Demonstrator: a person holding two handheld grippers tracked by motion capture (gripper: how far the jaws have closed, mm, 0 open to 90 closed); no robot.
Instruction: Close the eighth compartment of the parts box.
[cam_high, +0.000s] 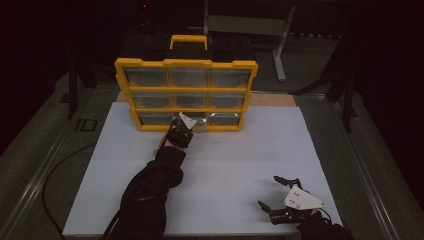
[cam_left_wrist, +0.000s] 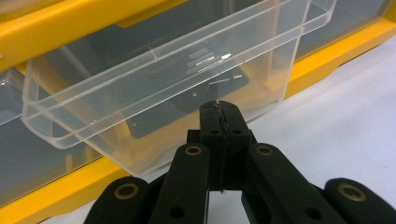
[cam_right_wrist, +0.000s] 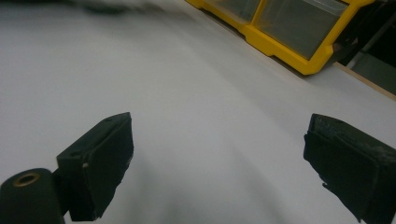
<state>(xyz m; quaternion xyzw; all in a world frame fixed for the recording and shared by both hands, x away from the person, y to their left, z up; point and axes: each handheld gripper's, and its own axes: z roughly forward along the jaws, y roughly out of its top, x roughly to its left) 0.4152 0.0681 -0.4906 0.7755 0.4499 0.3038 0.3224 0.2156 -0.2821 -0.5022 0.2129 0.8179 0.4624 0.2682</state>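
Observation:
A yellow drawer organizer (cam_high: 186, 64) stands upright at the far side of the white board, holding clear drawers in three rows. The clear drawer (cam_left_wrist: 154, 84) in the middle of the bottom row (cam_high: 199, 123) is pulled partway out and tilts forward. My left gripper (cam_high: 182, 126) reaches up to its front. In the left gripper view the jaws (cam_left_wrist: 219, 108) are pressed together against the drawer's front wall, with a thin clear edge pinched between the pads. My right gripper (cam_high: 268, 191) rests near the board's front right corner, open, and its pads (cam_right_wrist: 100, 163) stand wide apart over bare board.
The white board (cam_high: 235, 150) covers the table, with wood showing behind it at the right. The organizer's yellow frame (cam_right_wrist: 280, 44) lies ahead in the right gripper view. A metal stand (cam_high: 280, 45) is behind the table. A black cable (cam_high: 55, 175) trails at the left.

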